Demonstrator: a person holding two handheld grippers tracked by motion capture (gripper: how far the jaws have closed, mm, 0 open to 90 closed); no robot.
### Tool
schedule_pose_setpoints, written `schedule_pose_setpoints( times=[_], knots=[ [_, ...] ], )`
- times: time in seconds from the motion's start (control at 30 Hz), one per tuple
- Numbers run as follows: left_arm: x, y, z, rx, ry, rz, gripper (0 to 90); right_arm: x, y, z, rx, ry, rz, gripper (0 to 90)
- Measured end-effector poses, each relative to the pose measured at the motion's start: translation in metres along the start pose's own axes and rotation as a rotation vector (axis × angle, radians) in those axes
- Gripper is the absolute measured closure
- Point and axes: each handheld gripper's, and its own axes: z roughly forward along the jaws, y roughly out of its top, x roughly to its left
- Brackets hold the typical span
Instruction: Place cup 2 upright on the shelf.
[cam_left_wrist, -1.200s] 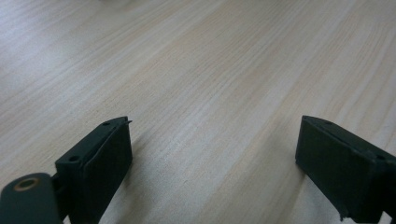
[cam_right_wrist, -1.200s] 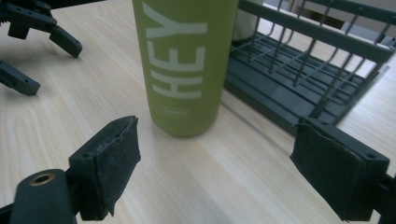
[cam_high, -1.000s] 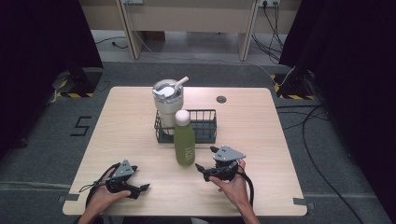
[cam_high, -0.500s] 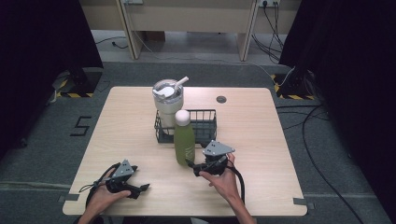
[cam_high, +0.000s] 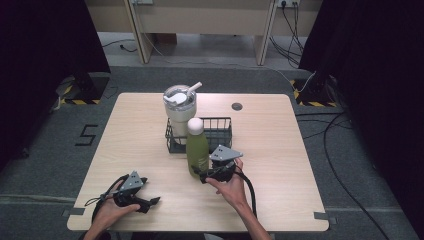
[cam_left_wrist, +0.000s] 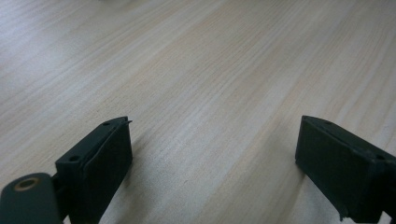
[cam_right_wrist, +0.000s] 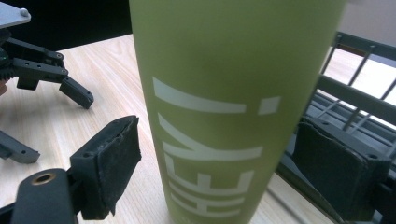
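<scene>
A green bottle (cam_high: 197, 147) with a white cap stands upright on the wooden table (cam_high: 300, 165), just in front of a black wire basket (cam_high: 222, 121). My right gripper (cam_high: 200, 175) lies level at the bottle's lower part with a jaw on either side of it. In the right gripper view the bottle (cam_right_wrist: 219, 70) with white lettering sits between the pads (cam_right_wrist: 116, 154), and a narrow gap shows on each side, so my right gripper (cam_right_wrist: 217, 158) is open. My left gripper (cam_high: 150, 202) rests near the table's front left, open over bare wood (cam_left_wrist: 212, 158).
A white tumbler (cam_high: 179, 105) with a lid and straw stands in the left part of the basket, behind the bottle. A small round grommet (cam_high: 237, 106) sits in the tabletop at the back. The basket's wires (cam_right_wrist: 355, 93) lie close behind the right jaw.
My right gripper has slid left across the table until its jaws stand on either side of the green bottle. The left gripper and the bottle have not moved.
</scene>
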Motion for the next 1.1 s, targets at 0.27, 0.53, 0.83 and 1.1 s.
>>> schedule_pose_setpoints(
  times=[0.27,0.53,0.83,1.1],
  knots=[
    [0.0,0.0,0.0,0.0,-0.001,-0.001,10.3,-0.002,-0.002,0.012,-0.005,0.015,0.02,14.9],
    [0.0,0.0,0.0,0.0,-0.001,-0.001,10.3,-0.004,-0.005,0.022,-0.013,0.024,0.032,16.3],
    [0.0,0.0,0.0,0.0,-0.001,-0.001,10.3,-0.006,-0.008,0.031,-0.038,0.031,0.034,18.2],
    [0.0,0.0,0.0,0.0,-0.001,0.0,10.3,-0.005,-0.012,0.037,-0.079,0.025,0.025,20.2]
  ],
)
